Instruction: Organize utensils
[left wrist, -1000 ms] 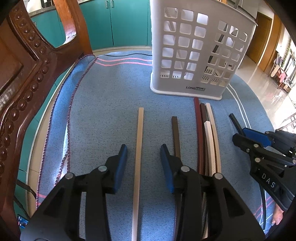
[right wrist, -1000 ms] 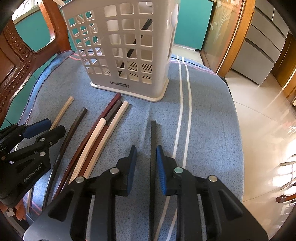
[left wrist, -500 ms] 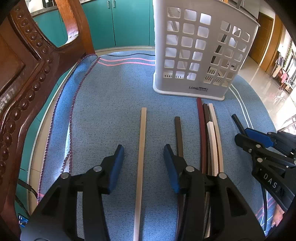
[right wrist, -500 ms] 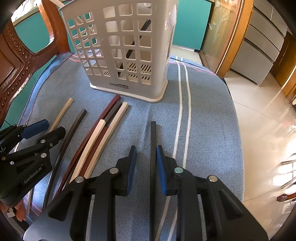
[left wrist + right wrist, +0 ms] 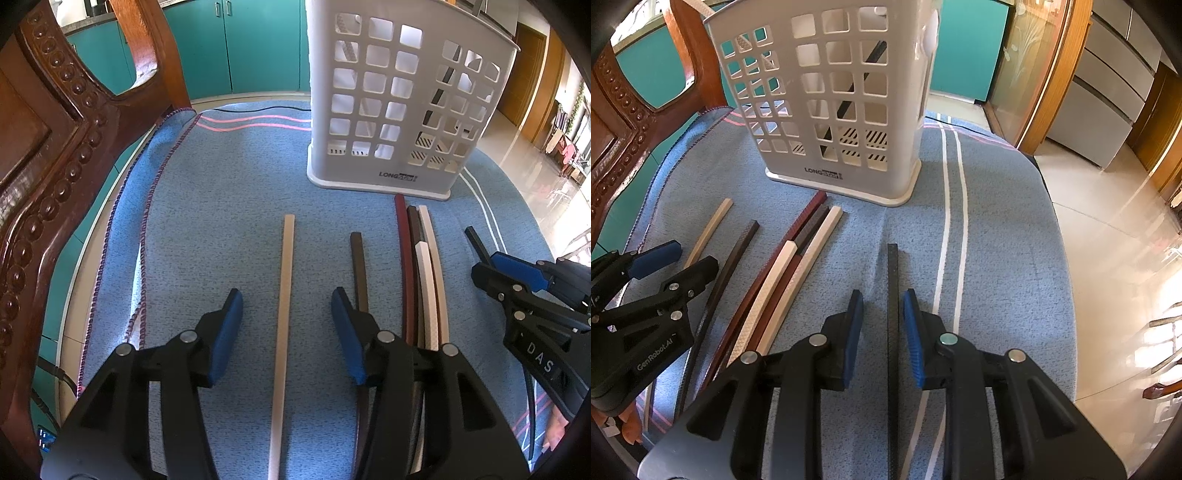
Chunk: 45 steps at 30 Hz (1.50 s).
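Observation:
Several chopsticks lie on a blue cloth (image 5: pixel 221 206) in front of a white slotted basket (image 5: pixel 388 110) (image 5: pixel 831 110). My left gripper (image 5: pixel 286 301) straddles a beige chopstick (image 5: pixel 286 266); its jaws are opening and the pads stand well clear of the stick. My right gripper (image 5: pixel 882 299) is open around a black chopstick (image 5: pixel 892 280), with a narrow gap on each side. Between the two lie a dark brown stick (image 5: pixel 358 266) and a bundle of red-brown, dark and white sticks (image 5: pixel 417 258) (image 5: pixel 798 258). One black stick (image 5: pixel 864 70) leans inside the basket.
A carved wooden chair back (image 5: pixel 55 147) rises close on the left. The cloth's right edge (image 5: pixel 1060 258) drops off to a tiled floor. Teal cabinets (image 5: pixel 240 44) stand behind. A black cable (image 5: pixel 266 109) runs along the far cloth edge.
The left gripper's jaws have spread wider around the beige chopstick. The right gripper and all the sticks have stayed where they were.

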Tool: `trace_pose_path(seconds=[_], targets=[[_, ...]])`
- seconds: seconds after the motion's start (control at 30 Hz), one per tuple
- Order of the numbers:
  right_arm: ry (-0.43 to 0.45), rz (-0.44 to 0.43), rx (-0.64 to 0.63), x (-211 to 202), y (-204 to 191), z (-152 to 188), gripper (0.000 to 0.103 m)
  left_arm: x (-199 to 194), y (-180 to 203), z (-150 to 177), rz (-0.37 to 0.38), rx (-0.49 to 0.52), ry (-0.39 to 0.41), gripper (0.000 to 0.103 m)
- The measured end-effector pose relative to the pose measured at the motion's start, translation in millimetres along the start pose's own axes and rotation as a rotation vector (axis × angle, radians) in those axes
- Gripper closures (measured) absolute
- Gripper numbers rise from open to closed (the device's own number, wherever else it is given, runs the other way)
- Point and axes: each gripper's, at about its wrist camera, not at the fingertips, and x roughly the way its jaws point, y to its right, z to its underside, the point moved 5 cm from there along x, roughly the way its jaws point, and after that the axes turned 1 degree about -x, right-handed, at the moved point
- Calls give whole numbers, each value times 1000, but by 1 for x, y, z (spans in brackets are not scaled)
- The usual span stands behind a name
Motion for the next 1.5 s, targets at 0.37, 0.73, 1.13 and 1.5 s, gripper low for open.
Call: trace_pose_path(seconds=[0.37, 0.73, 1.13, 1.5], targets=[[5, 11, -3, 0, -2, 1, 77, 0, 1, 0, -2, 1, 1, 51], [10, 22, -1, 0, -1, 1, 73, -1, 1, 1, -4, 1, 1, 51], [8, 19, 5, 0, 1, 1, 73, -1, 1, 1, -5, 3, 3, 51], [7, -18, 10, -1, -3, 0, 96, -3, 11, 0, 51, 26, 9, 90]])
